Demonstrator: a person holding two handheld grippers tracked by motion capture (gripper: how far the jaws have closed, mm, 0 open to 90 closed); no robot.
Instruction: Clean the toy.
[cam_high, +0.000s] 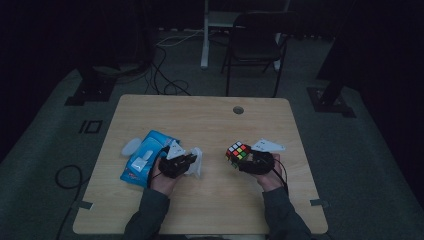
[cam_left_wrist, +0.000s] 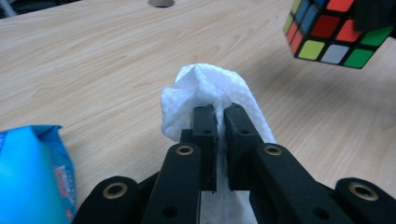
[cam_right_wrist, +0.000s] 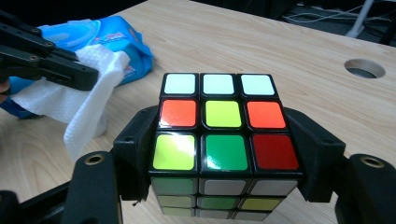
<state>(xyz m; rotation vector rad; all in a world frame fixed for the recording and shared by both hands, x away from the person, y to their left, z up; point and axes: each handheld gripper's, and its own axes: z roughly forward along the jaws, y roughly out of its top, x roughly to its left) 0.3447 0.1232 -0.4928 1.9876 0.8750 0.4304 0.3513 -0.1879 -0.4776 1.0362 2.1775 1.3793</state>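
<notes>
While both claws are loaded:
left gripper: pinched on soft, limp wipe, light, bunched ahead.
right gripper: clamps rigid, slick-faced cube by opposite sides.

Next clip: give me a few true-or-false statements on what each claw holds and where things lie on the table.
1. The left claw is shut on a white wipe. True.
2. The right claw is open above the table. False: it grips a Rubik's cube by its sides.
3. The blue wipes pack lies beside the left claw. True.
4. The cube rests flat on the table. False: it is held off the surface.
</notes>
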